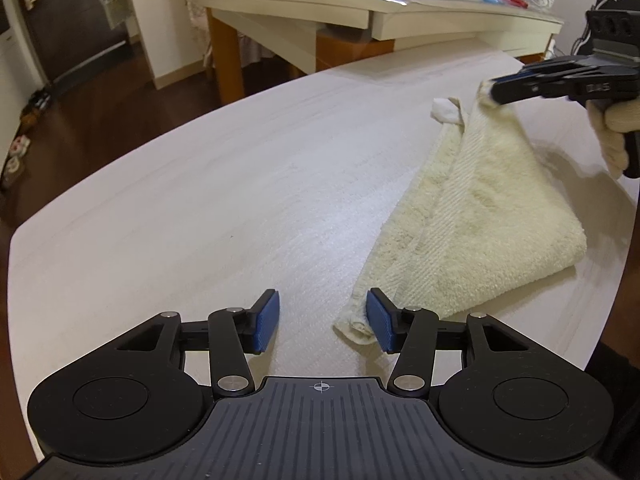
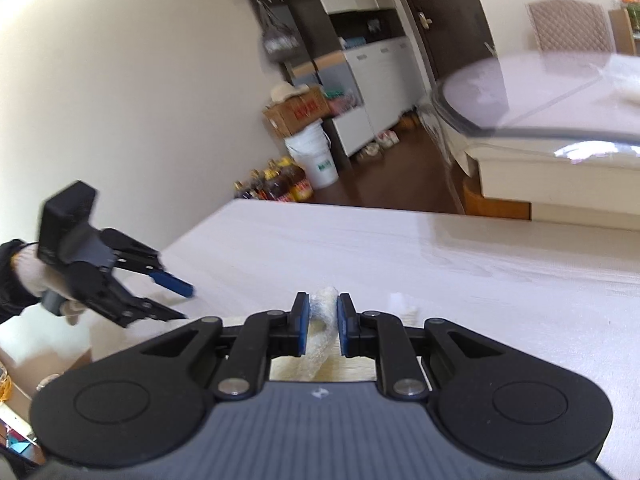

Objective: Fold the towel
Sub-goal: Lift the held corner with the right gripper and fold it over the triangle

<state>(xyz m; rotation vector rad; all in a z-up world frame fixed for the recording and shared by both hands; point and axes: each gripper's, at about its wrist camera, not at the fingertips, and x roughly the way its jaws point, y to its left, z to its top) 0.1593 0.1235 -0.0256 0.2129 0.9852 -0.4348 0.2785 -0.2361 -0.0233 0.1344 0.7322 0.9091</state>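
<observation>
Right tongs (image 2: pixel 323 322) clamp a lifted towel (image 1: pixel 480 208) corner; left tongs (image 1: pixel 323 322) gape, nothing between them

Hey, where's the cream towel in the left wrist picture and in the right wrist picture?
Left wrist view: the towel lies right of centre on the white table, one corner lifted by the right gripper.
Right wrist view: only a bunched edge of the towel shows, bottom centre, pinched between that gripper's blue pads.
Shared landmark: the white table.
</observation>
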